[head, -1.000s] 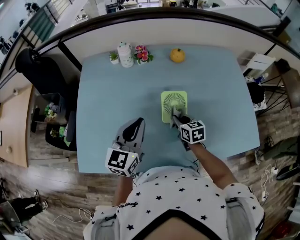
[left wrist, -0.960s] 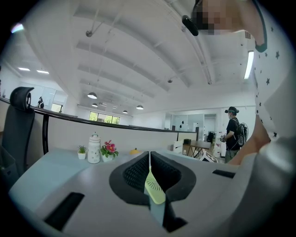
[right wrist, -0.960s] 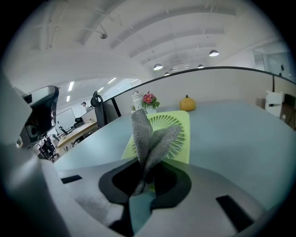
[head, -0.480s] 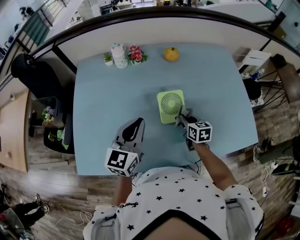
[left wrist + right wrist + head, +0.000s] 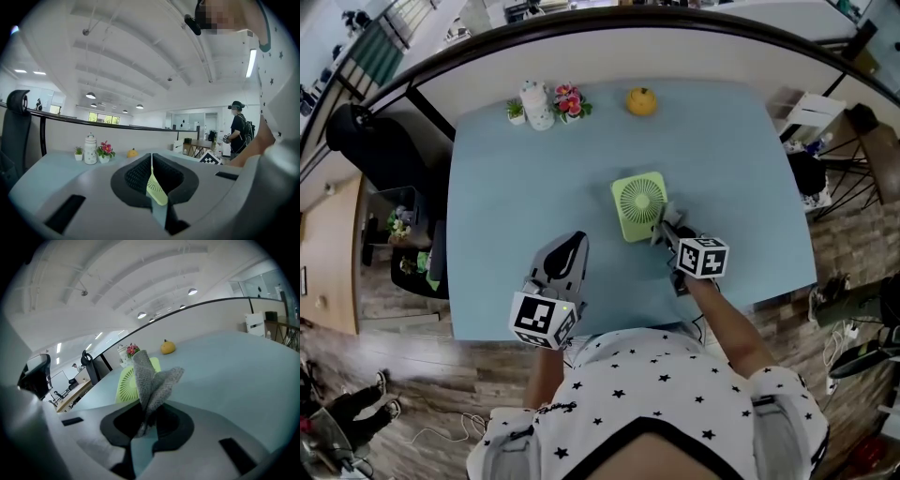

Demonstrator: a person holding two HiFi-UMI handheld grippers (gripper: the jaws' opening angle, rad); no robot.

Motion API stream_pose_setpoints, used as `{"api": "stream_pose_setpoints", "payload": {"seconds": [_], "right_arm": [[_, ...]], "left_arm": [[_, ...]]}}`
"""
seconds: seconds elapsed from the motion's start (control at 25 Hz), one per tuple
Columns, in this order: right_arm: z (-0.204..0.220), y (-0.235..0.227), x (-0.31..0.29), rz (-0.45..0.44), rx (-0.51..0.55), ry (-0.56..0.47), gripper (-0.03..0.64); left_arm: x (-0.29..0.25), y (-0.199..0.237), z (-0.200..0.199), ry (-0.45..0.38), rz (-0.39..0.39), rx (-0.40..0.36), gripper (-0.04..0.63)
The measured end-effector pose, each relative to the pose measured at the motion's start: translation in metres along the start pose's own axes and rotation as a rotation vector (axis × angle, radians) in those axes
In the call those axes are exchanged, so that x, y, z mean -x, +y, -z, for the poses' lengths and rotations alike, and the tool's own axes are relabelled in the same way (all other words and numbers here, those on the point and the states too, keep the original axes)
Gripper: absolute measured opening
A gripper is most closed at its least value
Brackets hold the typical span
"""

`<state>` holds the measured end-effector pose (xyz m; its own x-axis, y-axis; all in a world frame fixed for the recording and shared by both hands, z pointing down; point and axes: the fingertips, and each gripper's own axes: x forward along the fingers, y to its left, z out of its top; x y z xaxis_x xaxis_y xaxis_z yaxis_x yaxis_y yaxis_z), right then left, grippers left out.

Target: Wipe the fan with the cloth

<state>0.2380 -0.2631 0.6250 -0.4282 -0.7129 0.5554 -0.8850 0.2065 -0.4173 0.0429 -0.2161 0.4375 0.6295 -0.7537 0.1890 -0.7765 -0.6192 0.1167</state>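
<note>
**Cloth slides off the fan face to its right edge**

Right gripper: jaws clamped on a grey cloth, which stands up from them in a bunched fold. A second ago this gripper sat over the lower part of the fan. It has since drawn back toward the person and to the right. The cloth now meets only the fan's near right corner, or sits just beside it; contact cannot be told for sure.

The fan lies flat on the blue table, grille up, roughly mid-table. It has turned slightly and crept away from the person during the pass, so it looks light and free to slide.

Left gripper: jaws pressed together on nothing, parked well left of the fan, low over the table; no change in its place.

Judgement: one stroke across the grille looks finished. Further strokes may push the fan again unless the idle gripper steadies it.
</note>
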Motion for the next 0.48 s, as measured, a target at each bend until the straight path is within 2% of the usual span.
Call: {"api": "stream_pose_setpoints", "payload": {"seconds": [0.24, 0.48], "right_arm": [[-0.012, 0.021, 0.003, -0.117, -0.016, -0.009, 0.054], [-0.067, 0.043, 0.032, -0.209, 0.031, -0.125, 0.054]], "left_arm": [[0.006, 0.001, -0.004, 0.002, -0.088, 0.001, 0.034], [0.001, 0.0, -0.015, -0.001, -0.129, -0.019, 0.034]]}}
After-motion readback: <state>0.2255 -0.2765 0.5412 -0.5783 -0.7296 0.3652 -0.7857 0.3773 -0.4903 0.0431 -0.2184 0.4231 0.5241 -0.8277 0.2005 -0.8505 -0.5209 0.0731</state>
